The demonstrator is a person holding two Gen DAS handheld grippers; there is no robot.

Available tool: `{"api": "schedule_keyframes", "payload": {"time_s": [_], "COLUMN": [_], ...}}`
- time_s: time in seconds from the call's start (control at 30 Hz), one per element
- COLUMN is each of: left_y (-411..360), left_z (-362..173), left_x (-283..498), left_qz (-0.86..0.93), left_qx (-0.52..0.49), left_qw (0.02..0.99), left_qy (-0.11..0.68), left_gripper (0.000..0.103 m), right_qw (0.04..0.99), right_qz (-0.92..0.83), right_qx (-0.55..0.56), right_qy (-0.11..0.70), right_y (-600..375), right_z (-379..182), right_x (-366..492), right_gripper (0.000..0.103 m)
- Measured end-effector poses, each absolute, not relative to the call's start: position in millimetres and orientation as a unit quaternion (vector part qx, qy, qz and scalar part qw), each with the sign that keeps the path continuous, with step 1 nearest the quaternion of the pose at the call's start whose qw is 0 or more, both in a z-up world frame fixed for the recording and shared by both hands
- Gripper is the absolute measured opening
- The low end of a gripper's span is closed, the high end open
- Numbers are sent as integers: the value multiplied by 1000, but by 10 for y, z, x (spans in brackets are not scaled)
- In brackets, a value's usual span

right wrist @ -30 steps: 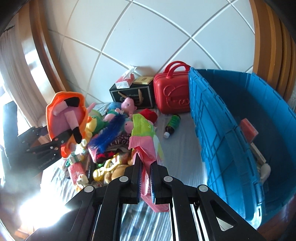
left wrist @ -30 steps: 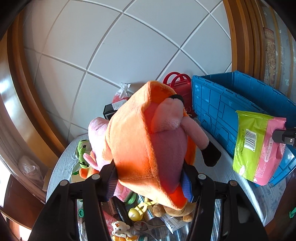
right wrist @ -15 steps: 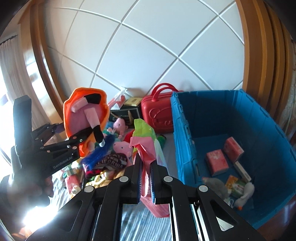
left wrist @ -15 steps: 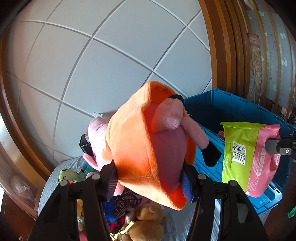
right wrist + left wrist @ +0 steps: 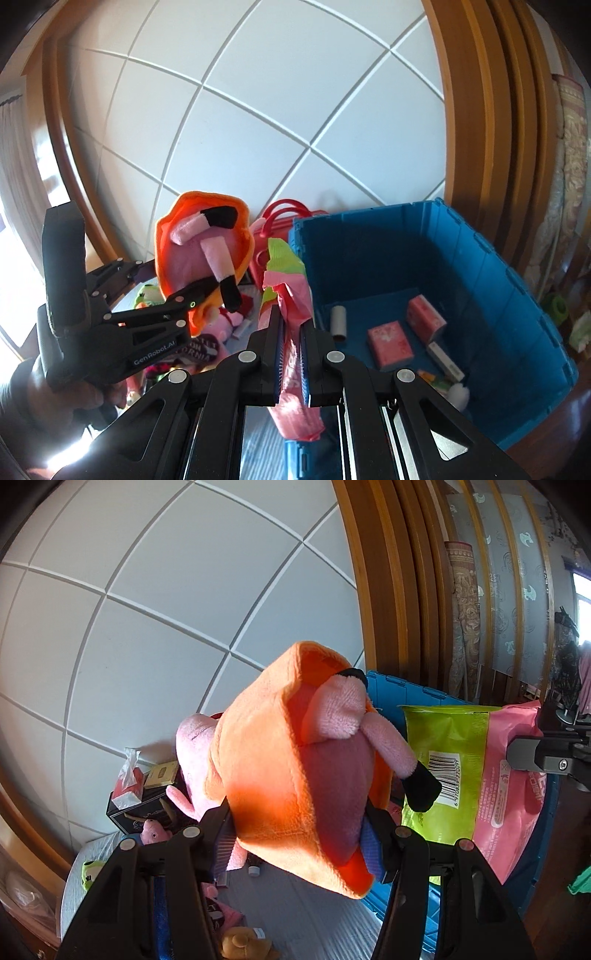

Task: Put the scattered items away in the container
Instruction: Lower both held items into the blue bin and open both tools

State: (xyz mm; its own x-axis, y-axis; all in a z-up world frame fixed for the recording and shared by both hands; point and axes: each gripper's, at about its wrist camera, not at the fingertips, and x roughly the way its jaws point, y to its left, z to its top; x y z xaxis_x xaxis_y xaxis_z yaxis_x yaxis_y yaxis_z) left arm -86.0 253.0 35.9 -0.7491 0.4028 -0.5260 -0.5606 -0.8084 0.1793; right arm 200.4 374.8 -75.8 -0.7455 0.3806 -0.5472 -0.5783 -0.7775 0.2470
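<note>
Bright daylight floods both fisheye views, and it's pouring in from the left. In the right wrist view a white glare burns out the lower left corner. Sun strikes the orange plush toy, its lower flank glowing hot while the upper folds sit in shade. The white panelled wall reads evenly lit, its straight seams bowed into curves. Black vignette rings every corner. Focus is crisp, no motion blur.
</note>
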Motion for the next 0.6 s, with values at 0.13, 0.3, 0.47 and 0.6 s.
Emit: {"api": "schedule_keyframes", "payload": {"time_s": [0.13,0.3,0.47,0.6], "left_y": [2912,3306,3559,3598], "left_z": [357,328,255,187], "left_x": [-854,-871,-921,-907], "left_qz": [913,904,895,889], "left_qx": [-235,-235,-243,-248], "left_qw": [284,305,320,329], "left_qy": [177,187,194,197], "left_gripper": [56,56,56,56], "right_qw": [275,294,314,324], "right_qz": [908,900,890,884], "right_qx": [-236,-235,-236,-238], "right_qy": [211,218,231,237], "right_y": [3929,4112,4321,4430], "right_z": [-781,-830,-910,-968], "right_x": [2157,2301,2484,2577], "right_gripper": [7,7,7,7]}}
